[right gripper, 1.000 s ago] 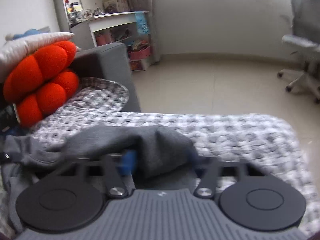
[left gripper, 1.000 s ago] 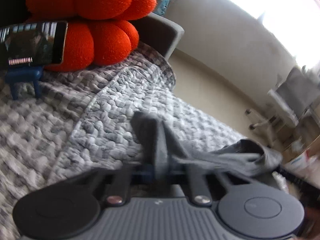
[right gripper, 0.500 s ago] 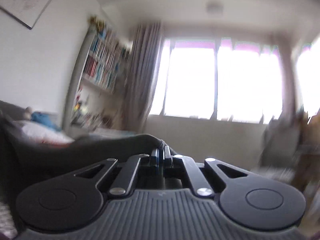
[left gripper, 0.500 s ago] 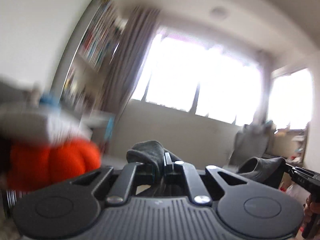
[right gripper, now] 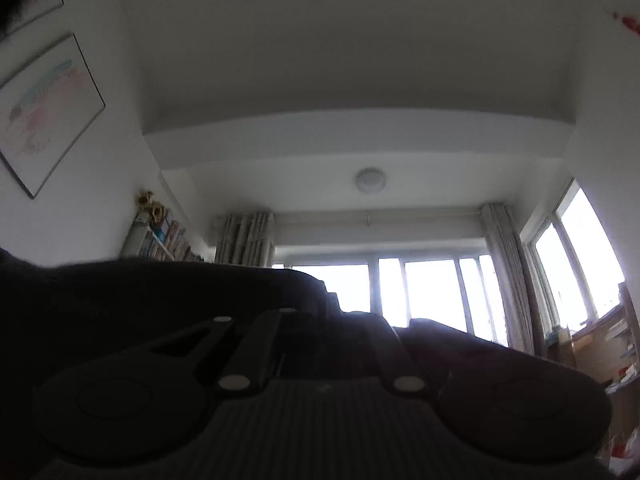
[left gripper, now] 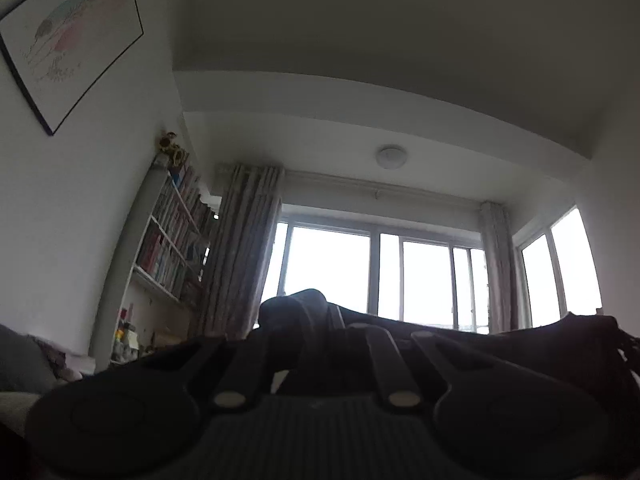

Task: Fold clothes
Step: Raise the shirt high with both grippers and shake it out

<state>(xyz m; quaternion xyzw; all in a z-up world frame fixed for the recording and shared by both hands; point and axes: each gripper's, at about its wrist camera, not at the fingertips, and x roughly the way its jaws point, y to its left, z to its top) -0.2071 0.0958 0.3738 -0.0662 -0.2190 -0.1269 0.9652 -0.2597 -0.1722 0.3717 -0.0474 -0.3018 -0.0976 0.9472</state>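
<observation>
- The left gripper [left gripper: 334, 326] and right gripper [right gripper: 334, 312] both tilt up toward the ceiling, each clenched on a bunched edge of the dark garment [left gripper: 500, 336].
- The cloth stretches between them across the lower frame, silhouetted against the bright windows [left gripper: 424, 280].
- Judged step: holding the garment aloft to spread it; next it needs laying flat, with both grips kept.
- The fabric looks soft, thick and limp.

I count one dark grey cloth garment [left gripper: 500, 332], held up by my two black grippers, left [left gripper: 332, 320] and right [right gripper: 332, 308]. I see one round white ceiling lamp [right gripper: 371, 179], two framed pictures [right gripper: 40, 112] and one tall bookshelf [left gripper: 168, 248].
</observation>
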